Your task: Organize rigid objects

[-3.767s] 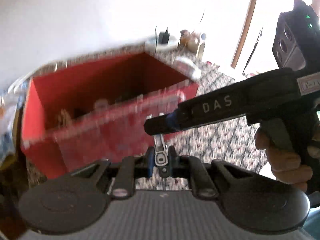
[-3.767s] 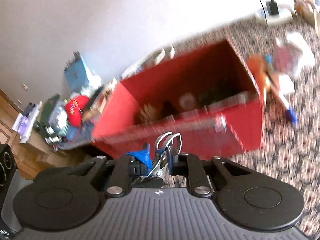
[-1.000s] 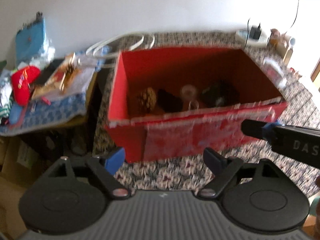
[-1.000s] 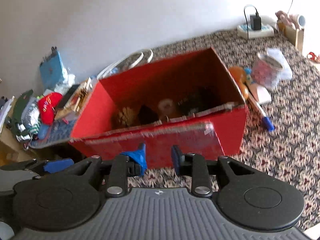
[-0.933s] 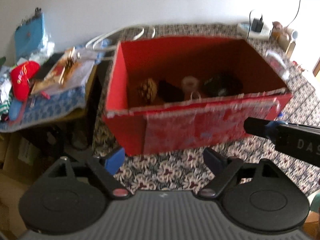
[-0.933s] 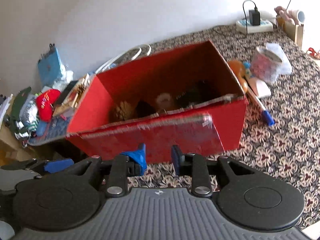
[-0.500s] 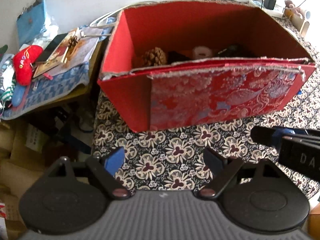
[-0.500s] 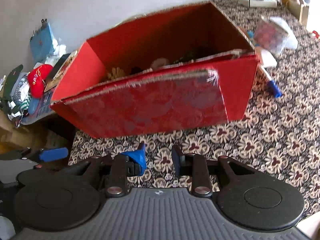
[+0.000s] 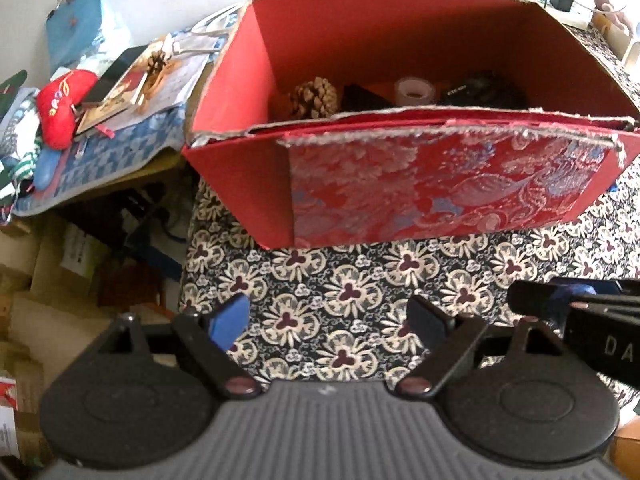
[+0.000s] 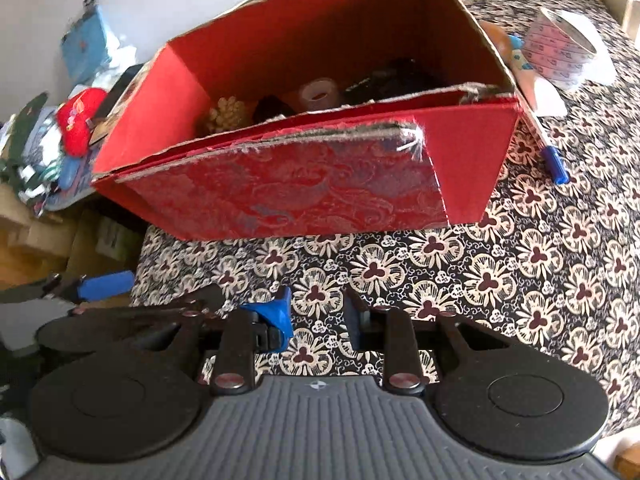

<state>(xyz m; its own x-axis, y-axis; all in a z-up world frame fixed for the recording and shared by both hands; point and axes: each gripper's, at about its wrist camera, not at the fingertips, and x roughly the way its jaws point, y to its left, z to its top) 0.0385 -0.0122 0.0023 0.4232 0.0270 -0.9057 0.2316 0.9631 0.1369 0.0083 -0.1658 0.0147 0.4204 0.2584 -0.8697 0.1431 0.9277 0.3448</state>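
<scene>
The red box (image 9: 420, 184) sits on the patterned tablecloth (image 9: 360, 280) straight ahead of both my claws, its fabric-faced near wall towards me. I judge it stiff cardboard, light for its bulk, with frayed, torn top edges that would crumple under a pinch; I would take it by a side wall, low down, if it needs shifting.

Inside, along the near wall, lie a pine cone (image 9: 314, 98) at left, a dark flat thing beside it, a roll of clear tape (image 9: 414, 90) and a black object at right with pale lettering too small to read. The cone looks light and brittle, so grip it gently across the body. The tape roll is rigid and smooth; pinch through its rim.

Right of the box, outside it, stand a pink printed cup (image 10: 560, 50) and a blue-capped pen (image 10: 550, 152), both light and hard; the pen may roll, so take it mid-shaft.

My left claw (image 9: 332, 320) is spread wide and empty. My right claw (image 10: 318, 312) is parted a little, holding nothing. On the right claw's body, seen from the left, I read "DA".
</scene>
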